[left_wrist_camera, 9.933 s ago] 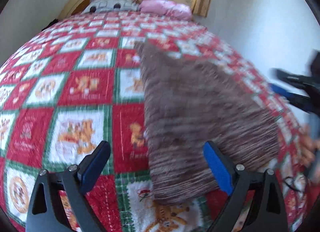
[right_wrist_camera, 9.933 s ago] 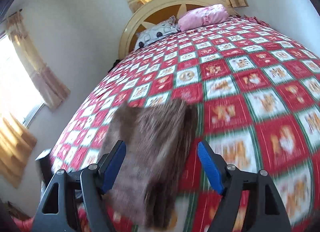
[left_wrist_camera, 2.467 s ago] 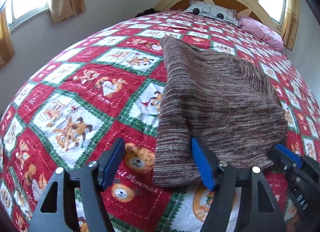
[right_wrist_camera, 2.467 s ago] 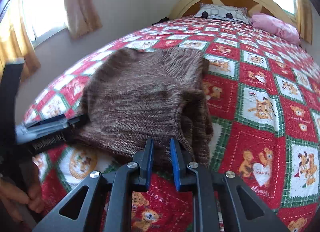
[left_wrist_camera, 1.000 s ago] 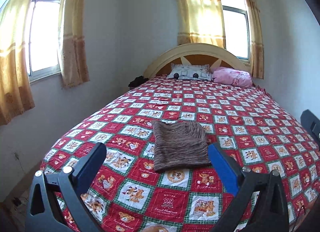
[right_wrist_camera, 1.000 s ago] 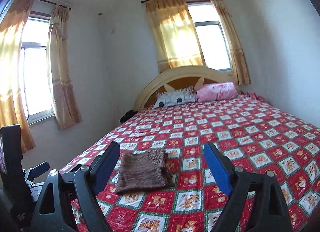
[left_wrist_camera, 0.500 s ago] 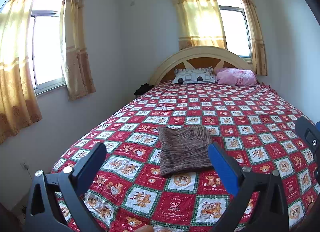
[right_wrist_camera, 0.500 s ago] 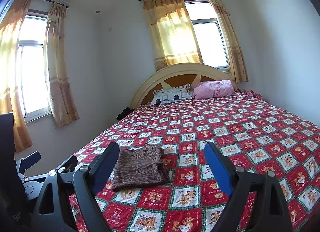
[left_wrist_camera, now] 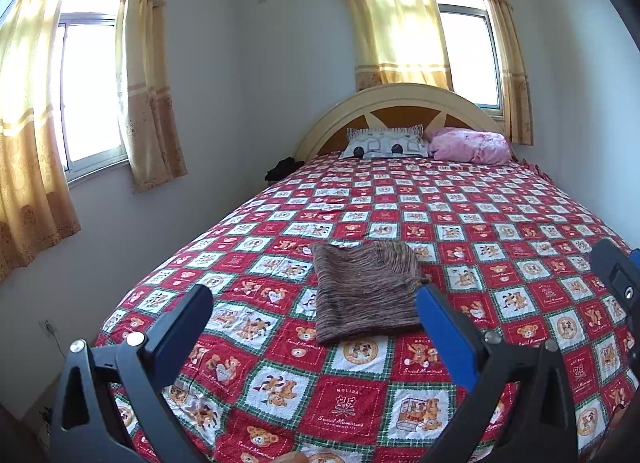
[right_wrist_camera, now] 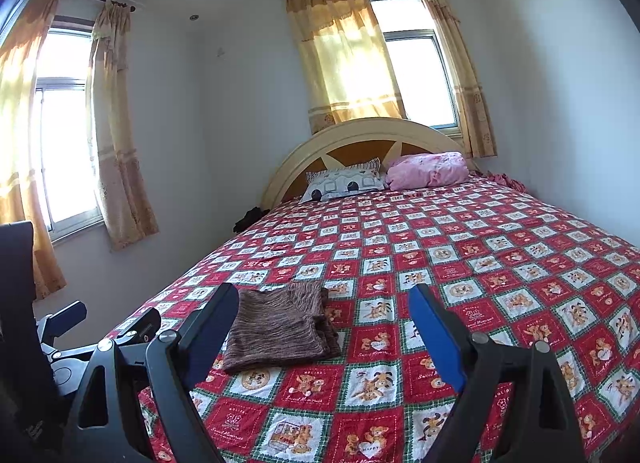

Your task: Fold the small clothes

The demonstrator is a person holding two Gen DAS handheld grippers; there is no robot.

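Folded brown knit garment (left_wrist_camera: 366, 296), maybe a sweater, lies flat on the checkered bedspread (left_wrist_camera: 500, 231). Left gripper (left_wrist_camera: 312, 323) and right gripper (right_wrist_camera: 324, 319) both gape wide, well apart from it, empty.

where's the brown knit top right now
The brown knit top lies folded on the red patchwork bedspread near the foot of the bed, left of centre, in front of both open grippers and touching neither.

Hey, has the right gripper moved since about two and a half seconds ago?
Yes. The right gripper has pulled back and up from the folded brown garment, toward the foot of the bed, and its jaws have opened.
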